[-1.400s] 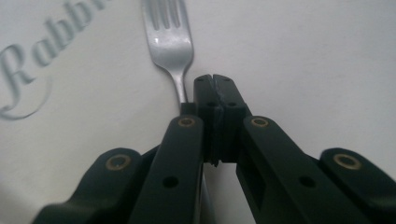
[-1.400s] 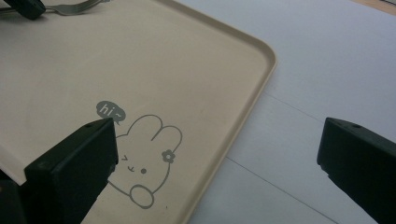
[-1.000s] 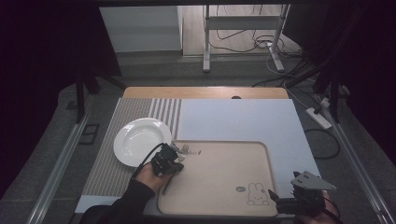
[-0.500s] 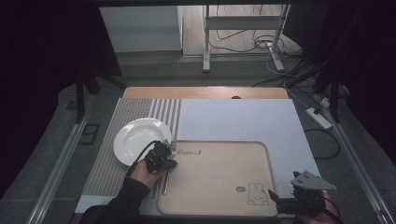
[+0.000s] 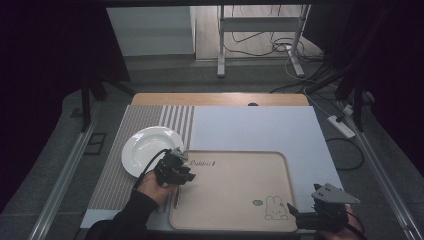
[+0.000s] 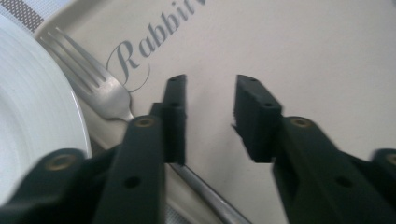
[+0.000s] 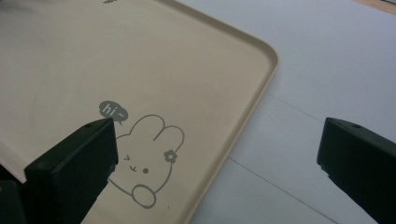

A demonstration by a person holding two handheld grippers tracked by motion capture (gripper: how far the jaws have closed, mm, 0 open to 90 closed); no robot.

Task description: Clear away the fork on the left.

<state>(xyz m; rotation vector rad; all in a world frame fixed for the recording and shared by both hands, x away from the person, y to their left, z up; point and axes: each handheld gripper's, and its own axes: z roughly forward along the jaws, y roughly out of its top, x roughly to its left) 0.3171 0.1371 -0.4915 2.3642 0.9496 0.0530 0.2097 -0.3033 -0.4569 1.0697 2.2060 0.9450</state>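
A silver fork (image 6: 95, 88) lies along the left edge of the beige tray (image 5: 240, 200), tines toward the "Rabbit" lettering, right beside the white plate (image 5: 149, 148). My left gripper (image 5: 189, 176) hovers over it. In the left gripper view the left gripper (image 6: 210, 98) has just been opening, and nothing is between the jaws. The fork's handle (image 6: 205, 198) runs under the left-hand jaw. My right gripper (image 5: 294, 211) stands wide open at the tray's near right corner. In the right gripper view the right gripper (image 7: 217, 154) has the rabbit drawing (image 7: 144, 163) below it.
The plate (image 6: 32, 121) rests on a striped grey placemat (image 5: 115, 165). The tray (image 7: 140, 56) sits on a white sheet (image 5: 250, 130) that covers the table. A wooden strip (image 5: 220, 99) runs along the far edge, and cables and a metal stand lie on the floor beyond.
The left gripper's jaws have opened and the hand has shifted slightly left. The fork now lies free at the tray's left edge. The right gripper has not moved.
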